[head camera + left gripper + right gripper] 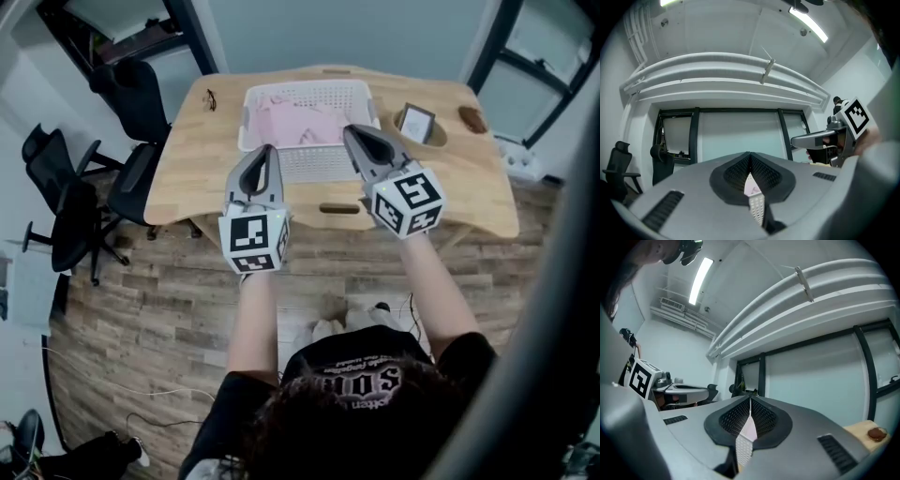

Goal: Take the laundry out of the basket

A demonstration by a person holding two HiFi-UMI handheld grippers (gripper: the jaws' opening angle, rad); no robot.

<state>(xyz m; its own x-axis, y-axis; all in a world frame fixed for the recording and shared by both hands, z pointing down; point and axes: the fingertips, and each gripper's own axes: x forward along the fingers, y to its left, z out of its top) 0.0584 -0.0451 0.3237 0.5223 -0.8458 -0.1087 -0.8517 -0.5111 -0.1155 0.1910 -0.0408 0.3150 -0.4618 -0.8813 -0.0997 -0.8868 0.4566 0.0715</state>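
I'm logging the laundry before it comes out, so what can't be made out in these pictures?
- How many pieces of laundry: head view, one bunched pink heap, too small.
- The basket near corners: head view, behind the left gripper and right gripper.
- Dark item on the table far left: head view, too small to name.
- Gripper views: each gripper's own body hides nearly all of the basket.
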